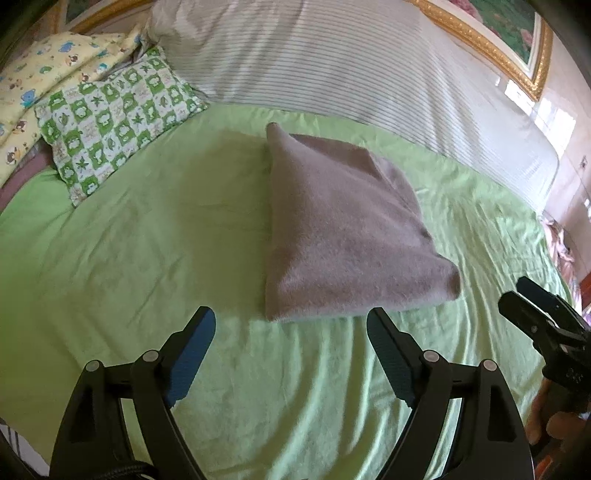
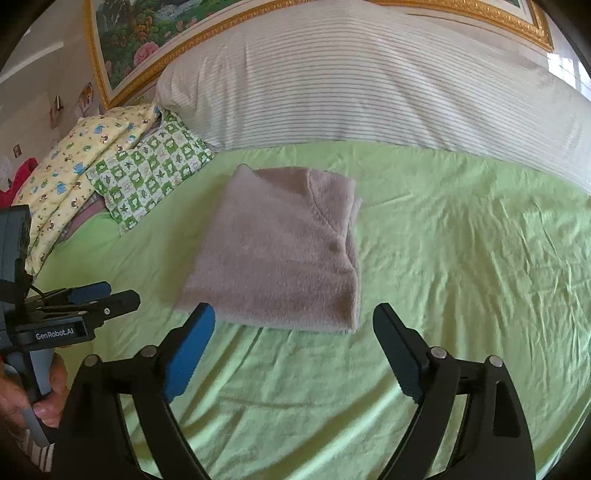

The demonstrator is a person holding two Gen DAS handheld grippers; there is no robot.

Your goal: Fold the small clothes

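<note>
A small fuzzy pinkish-grey garment [image 1: 343,236] [image 2: 280,254] lies folded into a thick rectangle on the green bedsheet [image 1: 147,240] [image 2: 461,258]. My left gripper [image 1: 291,325] hovers just short of its near edge, jaws wide open with nothing between them. In the right wrist view my right gripper [image 2: 295,321] is likewise open and empty, just before the garment's near edge. Each gripper shows at the edge of the other's view: the right gripper [image 1: 528,299] at far right, the left gripper [image 2: 110,291] at far left, held by a hand [image 2: 48,391].
A large white striped bolster [image 1: 332,62] [image 2: 369,85] runs along the back. A green-checked pillow [image 1: 114,118] [image 2: 147,177] and a yellow patterned pillow [image 1: 44,70] [image 2: 74,166] lie at the left. A gold-framed picture [image 2: 147,33] hangs behind.
</note>
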